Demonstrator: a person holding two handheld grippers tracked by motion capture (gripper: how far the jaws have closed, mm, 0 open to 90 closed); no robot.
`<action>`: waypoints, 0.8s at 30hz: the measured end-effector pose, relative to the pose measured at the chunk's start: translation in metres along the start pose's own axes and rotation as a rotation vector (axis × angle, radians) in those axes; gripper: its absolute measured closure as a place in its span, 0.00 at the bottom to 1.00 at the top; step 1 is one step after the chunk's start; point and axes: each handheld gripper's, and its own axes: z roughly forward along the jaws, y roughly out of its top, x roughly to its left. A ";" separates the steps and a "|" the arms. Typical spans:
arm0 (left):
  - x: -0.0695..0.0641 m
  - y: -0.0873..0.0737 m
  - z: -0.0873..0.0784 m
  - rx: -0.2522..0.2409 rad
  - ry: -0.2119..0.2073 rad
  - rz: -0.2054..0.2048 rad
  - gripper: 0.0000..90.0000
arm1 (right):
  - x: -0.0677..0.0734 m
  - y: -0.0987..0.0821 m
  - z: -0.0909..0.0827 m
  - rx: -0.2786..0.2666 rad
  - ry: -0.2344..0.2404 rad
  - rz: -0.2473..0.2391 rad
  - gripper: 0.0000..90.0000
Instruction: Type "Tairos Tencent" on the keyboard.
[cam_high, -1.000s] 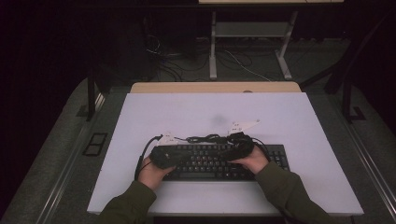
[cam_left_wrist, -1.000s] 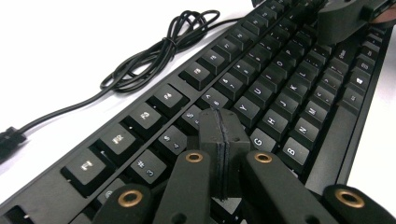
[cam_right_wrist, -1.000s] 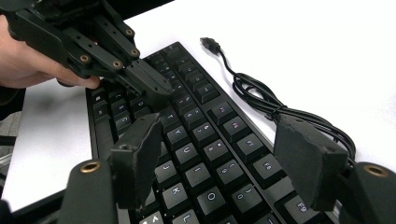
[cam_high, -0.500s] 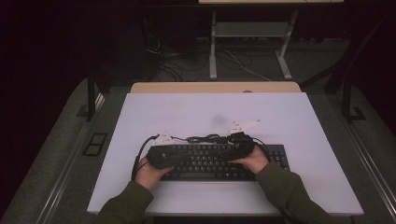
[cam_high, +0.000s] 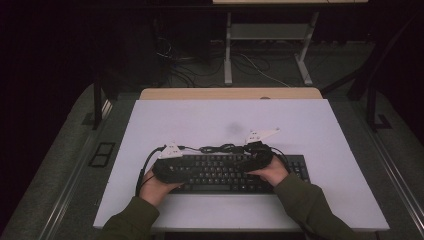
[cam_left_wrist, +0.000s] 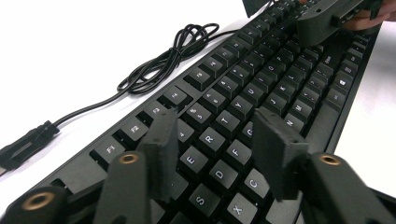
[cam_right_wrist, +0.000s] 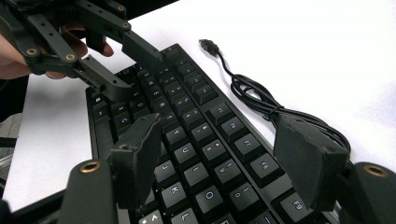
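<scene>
The keyboard (cam_high: 227, 172) is lying at the table's (cam_high: 210, 120) near edge. The left tool (cam_left_wrist: 217, 144), jaws just opened, and the right tool (cam_right_wrist: 224, 161), parted wide, are being hovered empty over keys; the cable (cam_left_wrist: 159, 65) should be avoided.

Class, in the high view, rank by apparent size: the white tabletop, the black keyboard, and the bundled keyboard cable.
1. White tabletop, plainly the largest.
2. Black keyboard, spanning the space between the two hands.
3. Bundled keyboard cable, a small tangle just behind the keyboard.
All three lie at a similar distance from the camera, so the ranking is safe.
</scene>
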 end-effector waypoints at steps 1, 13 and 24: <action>0.000 -0.001 0.000 -0.006 0.002 -0.002 0.50 | 0.000 0.000 0.000 0.001 0.001 0.000 0.35; 0.002 -0.007 -0.003 -0.024 0.006 -0.006 0.32 | 0.002 -0.001 -0.002 0.004 0.005 -0.003 0.45; 0.005 -0.009 -0.004 -0.038 0.013 -0.021 0.28 | 0.005 -0.002 -0.001 0.051 0.013 -0.025 0.74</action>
